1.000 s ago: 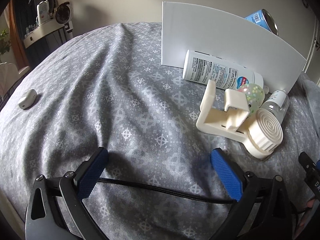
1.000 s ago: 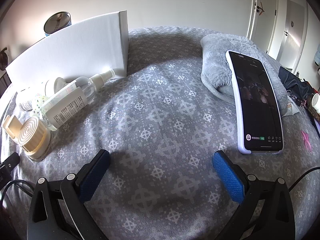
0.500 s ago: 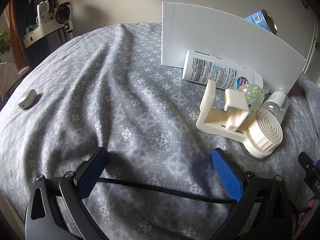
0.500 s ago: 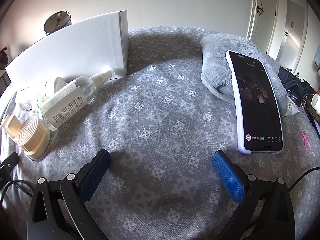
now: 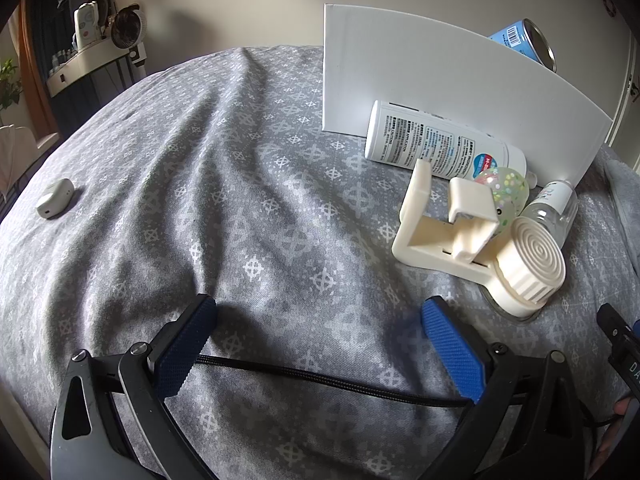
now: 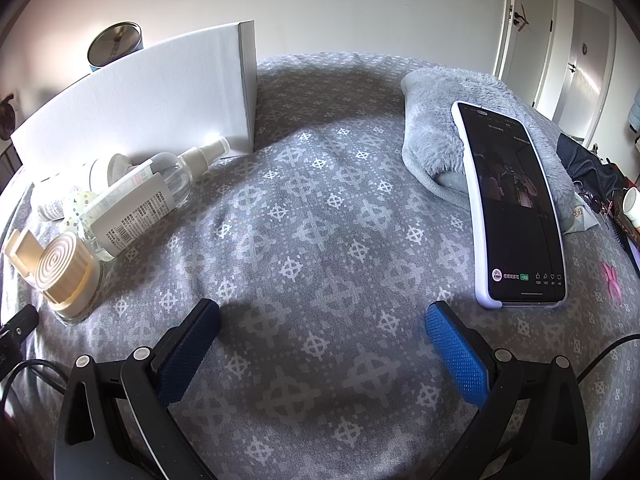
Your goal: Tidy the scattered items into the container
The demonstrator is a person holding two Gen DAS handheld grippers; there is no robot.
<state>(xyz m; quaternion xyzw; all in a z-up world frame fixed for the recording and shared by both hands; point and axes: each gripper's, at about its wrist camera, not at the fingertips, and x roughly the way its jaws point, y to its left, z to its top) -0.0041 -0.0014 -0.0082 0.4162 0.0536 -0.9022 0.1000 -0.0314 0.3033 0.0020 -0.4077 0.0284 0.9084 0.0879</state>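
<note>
A white box (image 5: 432, 80) stands on a grey patterned bedspread, also in the right wrist view (image 6: 140, 96); a blue can (image 5: 524, 42) sticks out of it. In front of it lie a white tube (image 5: 436, 142), a dotted ball (image 5: 504, 190), a clear spray bottle (image 6: 148, 196) and a cream holder with a ribbed round base (image 5: 480, 248). My left gripper (image 5: 320, 320) is open and empty, low over the bedspread, left of the holder. My right gripper (image 6: 324, 324) is open and empty, right of the items.
A phone (image 6: 508, 208) lies screen up on a grey fluffy cloth (image 6: 448, 120) at the right. A small white case (image 5: 54, 198) lies far left on the bed. A black cable (image 5: 320, 376) runs between the left gripper's fingers. Clutter sits at the right bed edge.
</note>
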